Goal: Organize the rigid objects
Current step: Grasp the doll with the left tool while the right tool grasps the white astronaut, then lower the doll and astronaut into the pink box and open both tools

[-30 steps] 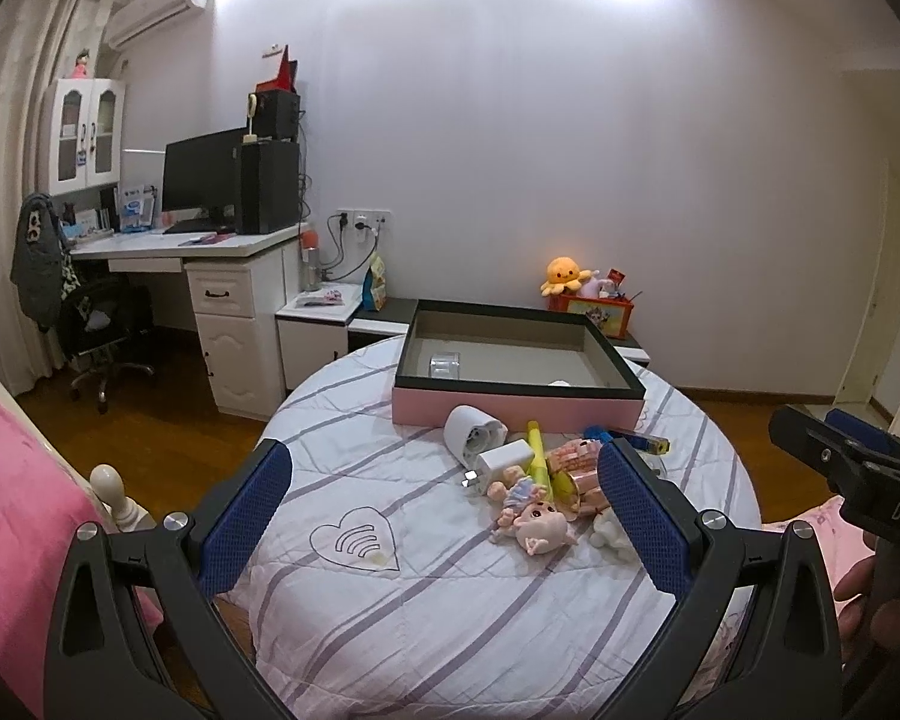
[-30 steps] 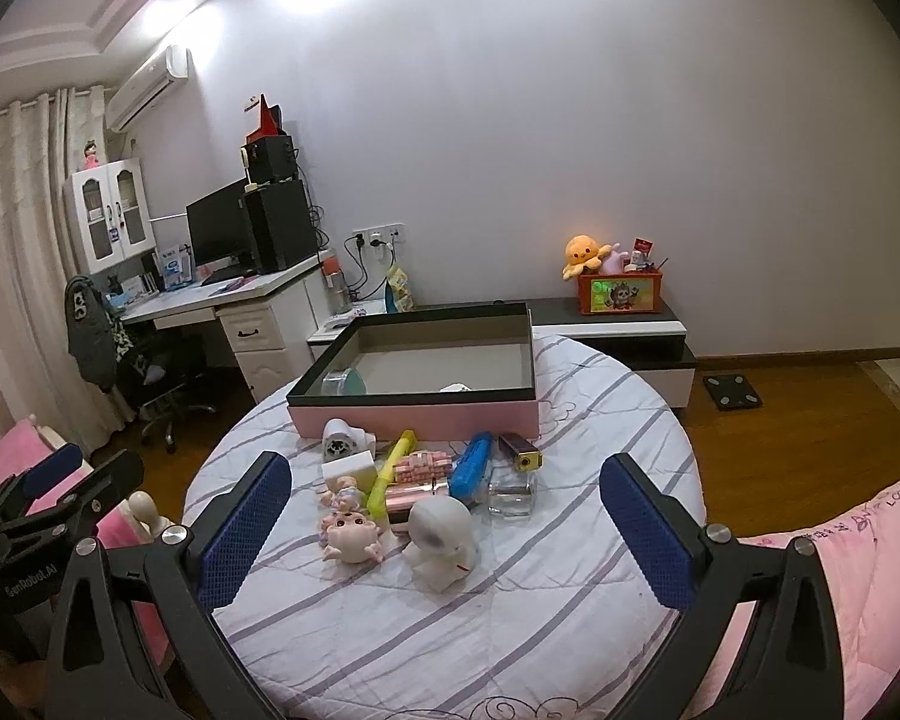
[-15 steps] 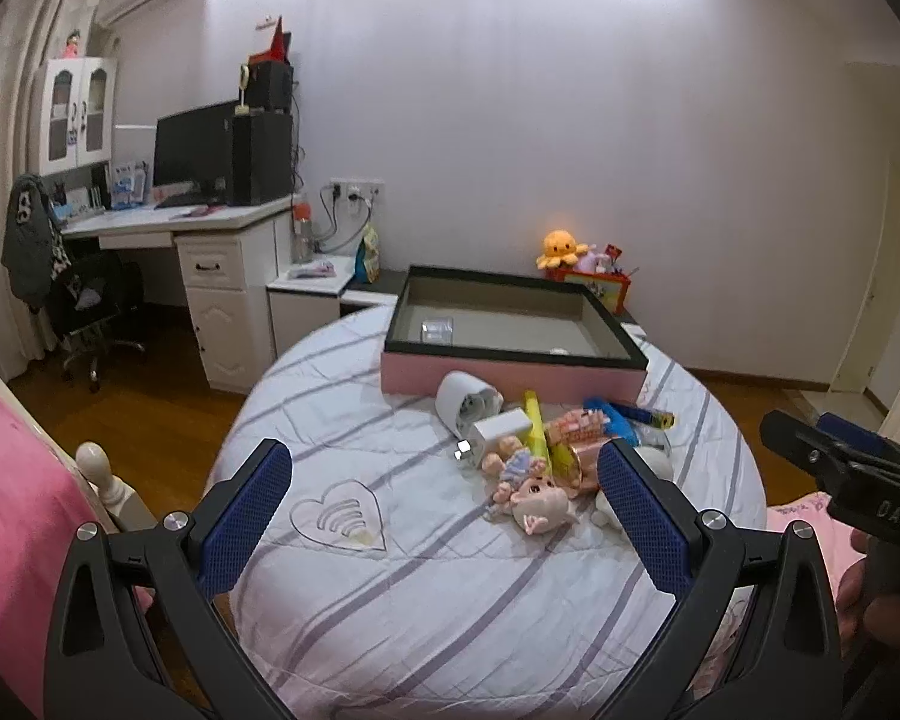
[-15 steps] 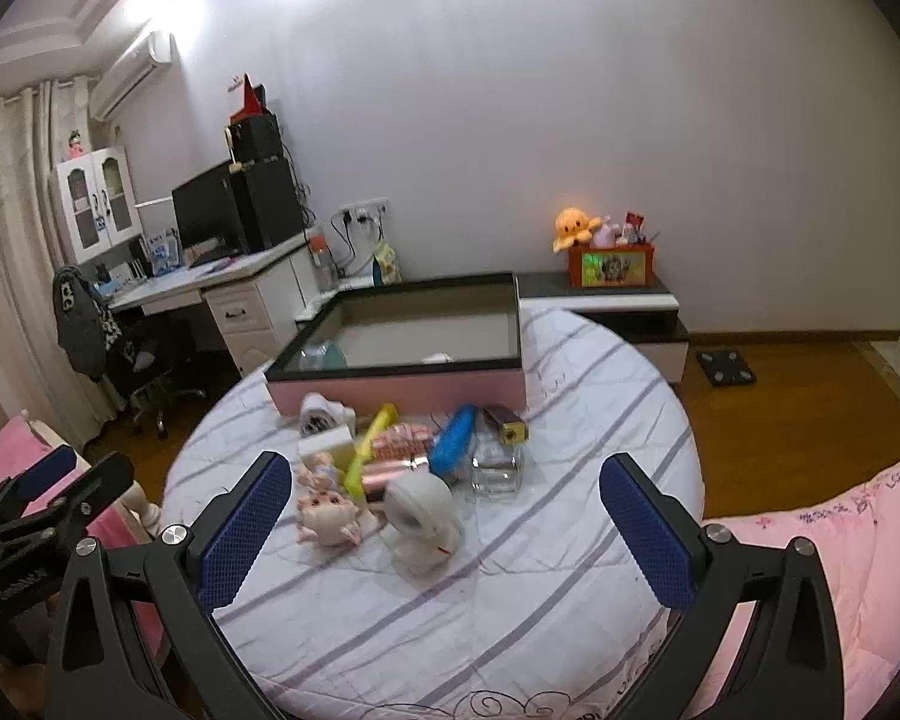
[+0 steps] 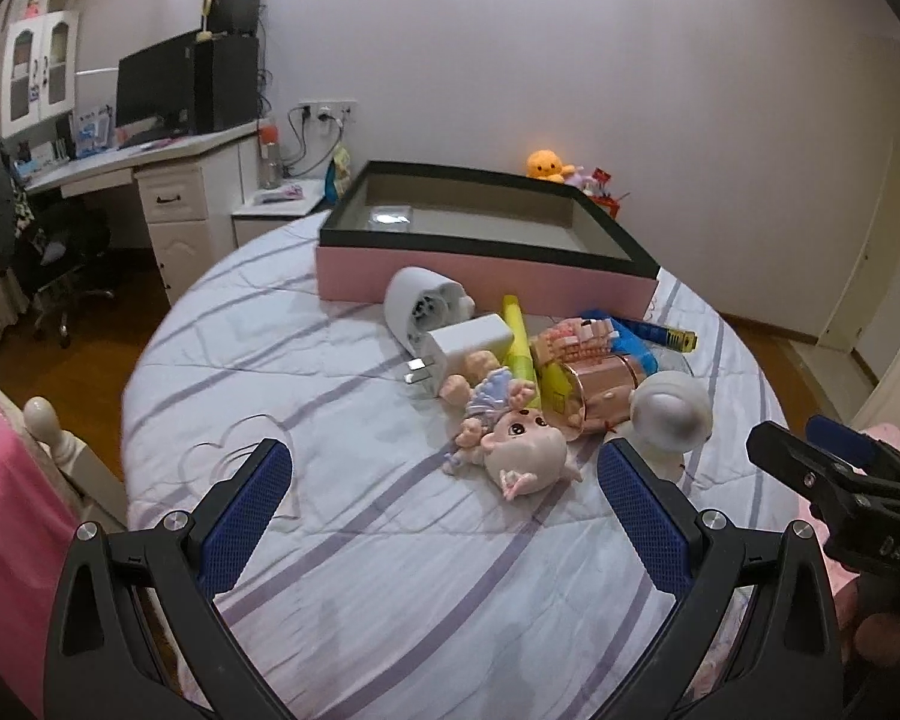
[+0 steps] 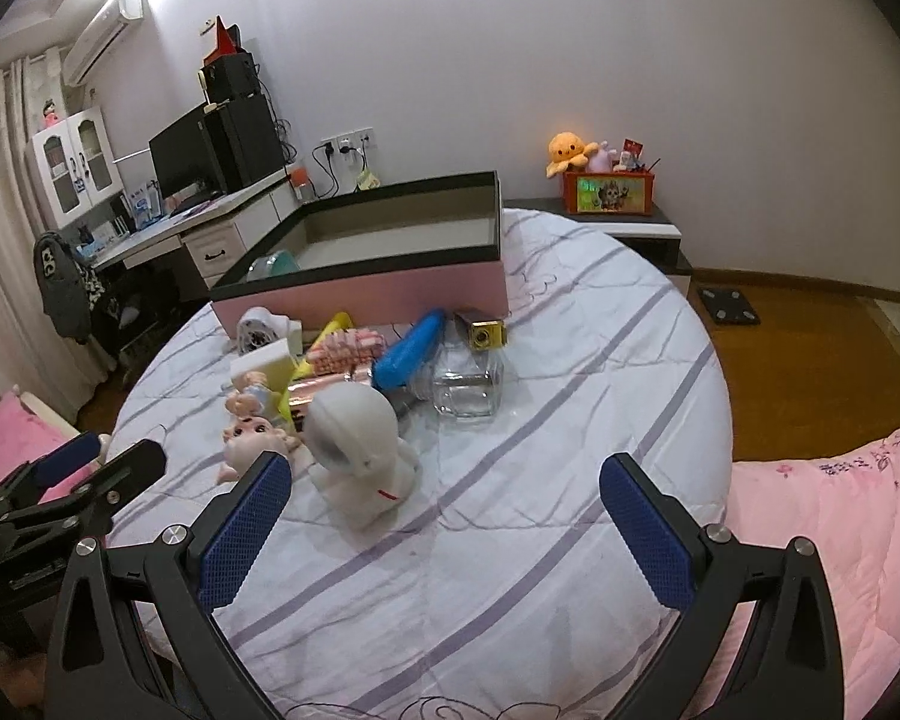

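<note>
A heap of small items lies on a round bed with a striped cover point(image 5: 390, 540): a pink doll point(image 5: 519, 450), a white charger plug point(image 5: 465, 345), a white round adapter point(image 5: 420, 303), a yellow tube point(image 5: 519, 339), a copper cup point(image 5: 600, 387), a white camera point(image 6: 357, 438), a blue tube point(image 6: 411, 351) and a glass bottle point(image 6: 468, 381). Behind the heap stands a pink box with a black rim point(image 5: 486, 279). My left gripper point(image 5: 444, 489) hovers open just short of the doll. My right gripper point(image 6: 444, 501) is open beside the white camera. Both hold nothing.
A white desk point(image 5: 168, 192) with a monitor and an office chair point(image 5: 60, 258) stand at the left. A low cabinet point(image 6: 624, 225) with an orange plush is behind the bed. A pink quilt point(image 6: 840, 510) lies at the right. Wooden floor surrounds the bed.
Both grippers have moved forward and lower toward the heap, which now looks much bigger and nearer. Both stayed open throughout.
</note>
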